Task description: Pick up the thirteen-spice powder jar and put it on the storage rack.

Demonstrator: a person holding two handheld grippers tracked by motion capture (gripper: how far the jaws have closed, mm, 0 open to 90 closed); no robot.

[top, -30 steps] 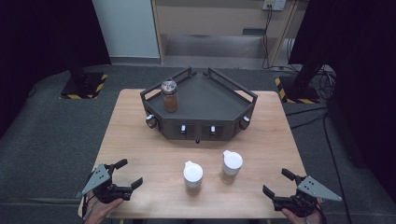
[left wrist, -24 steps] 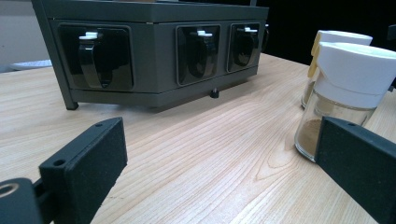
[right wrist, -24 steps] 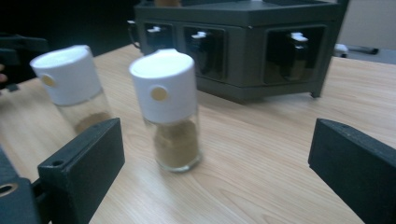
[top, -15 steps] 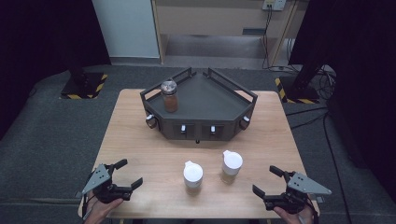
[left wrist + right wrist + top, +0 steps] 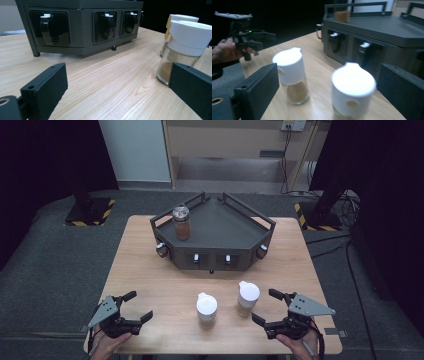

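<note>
The small clear glass spice jar with a white plastic cap (image 5: pixel 247 298), at lower centre-right of the high view just beside the spread, empty right gripper (image 5: pixel 273 309), is judged light, rigid, smooth and breakable, best gripped on the glass body below the cap

White-capped jars (image 5: pixel 248 298) (brown contents), grey tray (image 5: pixel 225 227)
</note>
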